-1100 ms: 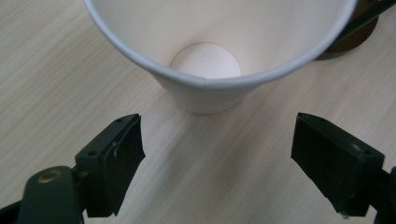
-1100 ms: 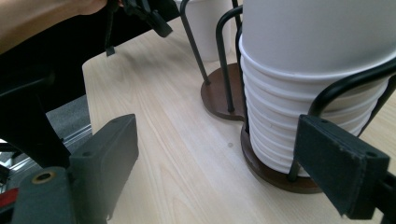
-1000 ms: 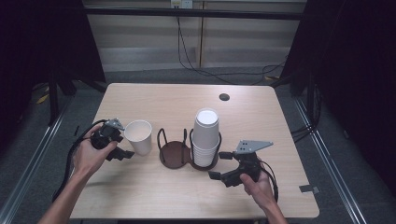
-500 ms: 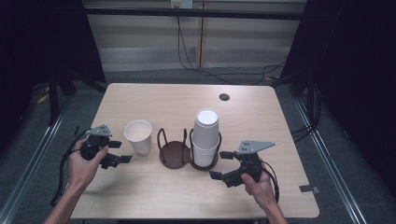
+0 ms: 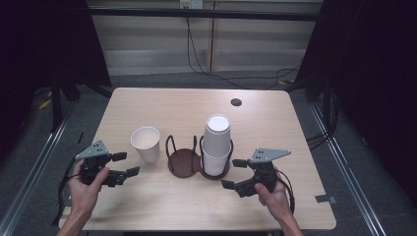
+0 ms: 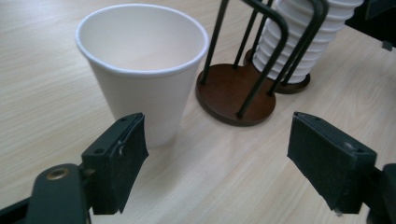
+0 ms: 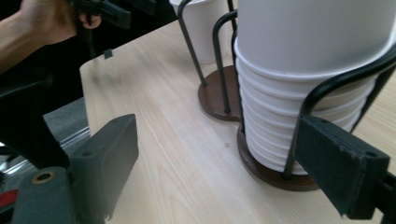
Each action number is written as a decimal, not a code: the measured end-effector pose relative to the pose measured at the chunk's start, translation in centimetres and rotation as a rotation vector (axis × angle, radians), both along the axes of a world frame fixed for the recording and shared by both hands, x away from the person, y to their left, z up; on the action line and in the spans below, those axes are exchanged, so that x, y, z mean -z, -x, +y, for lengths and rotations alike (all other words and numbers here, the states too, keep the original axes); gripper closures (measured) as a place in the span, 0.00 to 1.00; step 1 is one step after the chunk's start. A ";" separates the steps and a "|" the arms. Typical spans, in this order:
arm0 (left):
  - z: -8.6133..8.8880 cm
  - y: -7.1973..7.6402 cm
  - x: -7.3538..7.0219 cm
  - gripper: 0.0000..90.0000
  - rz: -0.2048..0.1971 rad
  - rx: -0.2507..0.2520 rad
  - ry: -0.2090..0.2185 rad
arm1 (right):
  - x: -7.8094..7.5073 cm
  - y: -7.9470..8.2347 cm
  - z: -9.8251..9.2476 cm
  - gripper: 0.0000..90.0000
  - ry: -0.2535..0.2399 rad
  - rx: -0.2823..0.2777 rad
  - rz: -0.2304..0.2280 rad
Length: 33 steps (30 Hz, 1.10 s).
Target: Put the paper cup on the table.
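A single white paper cup [image 5: 146,142] [image 6: 144,70] stands upright on the wooden table, just left of a dark wire cup holder [image 5: 183,160] [image 6: 233,93] [image 7: 217,93] with two round bases. The holder's left ring is empty; its right ring carries a tall stack of white cups [image 5: 217,145] [image 7: 303,70]. My left gripper [image 5: 125,163] [image 6: 217,126] sits a short way left of the single cup, open, its jaws just having opened a little with nothing between them. My right gripper [image 5: 232,173] [image 7: 217,130] rests open beside the stack, not touching it.
A small dark round spot [image 5: 236,102] marks the far part of the table [image 5: 162,105]. A grey tab [image 5: 320,198] lies near the front right corner. Cables run over the floor behind the table.
My left gripper has drawn back from the single cup to the left and toward the front edge. The cup stays upright where it was. The right gripper has kept still.
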<state>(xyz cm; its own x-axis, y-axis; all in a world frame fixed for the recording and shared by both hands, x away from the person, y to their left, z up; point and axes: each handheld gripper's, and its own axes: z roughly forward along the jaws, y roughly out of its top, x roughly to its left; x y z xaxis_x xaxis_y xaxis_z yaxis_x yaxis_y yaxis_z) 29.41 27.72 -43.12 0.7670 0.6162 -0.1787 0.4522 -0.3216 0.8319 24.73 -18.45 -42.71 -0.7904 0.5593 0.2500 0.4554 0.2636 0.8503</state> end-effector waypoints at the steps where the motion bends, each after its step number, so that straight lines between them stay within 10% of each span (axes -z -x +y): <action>1: -0.1 0.2 0.0 0.21 0.002 0.015 0.005 | 0.0 0.0 0.0 0.16 0.000 -0.001 0.000; 13: -1.1 3.8 -0.7 0.21 -0.062 -0.025 0.051 | 0.2 0.2 -0.2 0.16 0.004 0.030 -0.016; 33: -7.9 5.3 3.0 0.18 -0.017 0.086 0.054 | 0.8 1.5 0.1 0.16 0.003 0.063 -0.029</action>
<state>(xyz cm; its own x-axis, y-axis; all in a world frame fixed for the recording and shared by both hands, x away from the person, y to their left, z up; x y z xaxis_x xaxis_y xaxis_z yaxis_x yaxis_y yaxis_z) 24.10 19.81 -46.09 0.8201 0.5376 -0.1960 0.4101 -0.3134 0.8565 23.26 -18.31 -43.52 -0.7602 0.6092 0.2256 0.4464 0.2376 0.8627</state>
